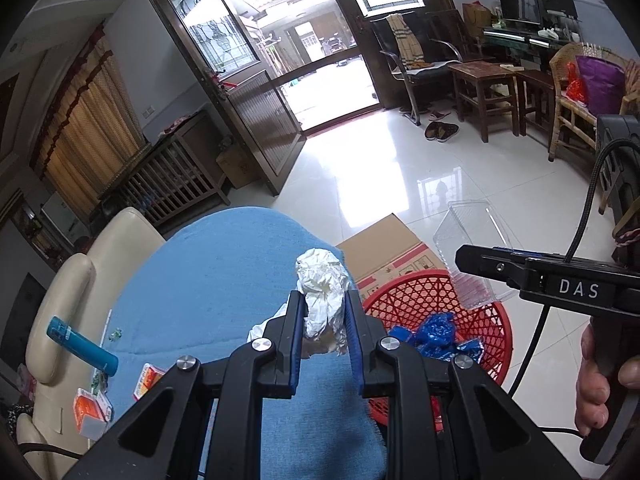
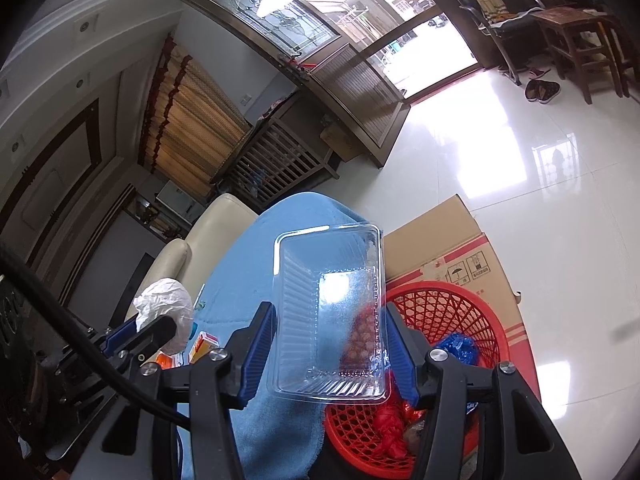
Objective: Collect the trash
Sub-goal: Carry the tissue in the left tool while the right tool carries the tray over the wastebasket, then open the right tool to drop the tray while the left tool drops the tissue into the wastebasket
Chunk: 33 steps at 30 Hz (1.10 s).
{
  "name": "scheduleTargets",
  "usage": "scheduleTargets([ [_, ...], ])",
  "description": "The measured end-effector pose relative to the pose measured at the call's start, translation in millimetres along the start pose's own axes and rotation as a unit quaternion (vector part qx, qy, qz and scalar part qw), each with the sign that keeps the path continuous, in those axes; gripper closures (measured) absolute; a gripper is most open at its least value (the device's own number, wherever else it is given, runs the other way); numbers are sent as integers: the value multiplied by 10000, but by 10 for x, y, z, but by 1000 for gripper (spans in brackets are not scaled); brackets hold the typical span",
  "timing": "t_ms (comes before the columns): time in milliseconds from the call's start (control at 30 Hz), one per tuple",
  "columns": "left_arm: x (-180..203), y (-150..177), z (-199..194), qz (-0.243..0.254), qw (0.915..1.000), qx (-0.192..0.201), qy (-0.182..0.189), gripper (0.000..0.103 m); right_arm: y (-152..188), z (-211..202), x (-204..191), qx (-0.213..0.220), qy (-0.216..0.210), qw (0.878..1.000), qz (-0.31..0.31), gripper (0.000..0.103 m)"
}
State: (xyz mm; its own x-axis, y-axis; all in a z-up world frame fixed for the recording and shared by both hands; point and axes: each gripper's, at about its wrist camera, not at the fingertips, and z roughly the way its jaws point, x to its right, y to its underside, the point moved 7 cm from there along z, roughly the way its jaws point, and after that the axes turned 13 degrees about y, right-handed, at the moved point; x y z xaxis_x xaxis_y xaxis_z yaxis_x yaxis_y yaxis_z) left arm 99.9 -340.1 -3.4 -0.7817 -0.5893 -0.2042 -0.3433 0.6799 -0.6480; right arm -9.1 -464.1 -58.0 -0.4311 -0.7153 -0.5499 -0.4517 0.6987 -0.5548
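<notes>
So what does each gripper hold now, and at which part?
The left gripper pinches the crumpled white paper at its lower sides. The right gripper clamps the clear plastic tray across its long walls.

The left gripper [image 1: 325,322] pinches a crumpled white paper wad [image 1: 322,292] above the blue cloth [image 1: 208,280], beside a red basket [image 1: 476,332].

One paper wad [image 1: 322,296], one clear tray [image 2: 332,312], one red basket [image 1: 472,320], two orange packets [image 1: 90,410].

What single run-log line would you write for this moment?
left claw: shut on crumpled white paper | right claw: shut on clear plastic tray | red basket: holds blue wrapper
</notes>
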Motion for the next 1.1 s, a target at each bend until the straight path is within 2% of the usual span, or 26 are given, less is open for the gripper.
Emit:
scheduleTargets([
  [200,13,23,119,-135,9995,-112,271,80,9,79,78,-196,-130,9995,187,42],
  [233,17,29,136,-152,9993,-131,323,73,11,93,80,-235,-216,9993,205,42],
  [267,13,24,148,-158,9992,-143,351,59,9,90,65,-251,-275,9991,213,36],
  [300,12,26,147,-170,9992,-129,340,51,8,90,58,-240,-287,9991,212,30],
  [333,-3,20,131,-169,9994,-80,306,42,7,86,53,-205,-278,9992,202,30],
  [733,-149,-5,-193,48,9994,332,-110,41,-57,-3,-1,92,-218,9996,135,30],
  [1100,-396,82,-362,-267,9980,514,-239,41,-4,-82,-243,155,-156,9996,-192,30],
])
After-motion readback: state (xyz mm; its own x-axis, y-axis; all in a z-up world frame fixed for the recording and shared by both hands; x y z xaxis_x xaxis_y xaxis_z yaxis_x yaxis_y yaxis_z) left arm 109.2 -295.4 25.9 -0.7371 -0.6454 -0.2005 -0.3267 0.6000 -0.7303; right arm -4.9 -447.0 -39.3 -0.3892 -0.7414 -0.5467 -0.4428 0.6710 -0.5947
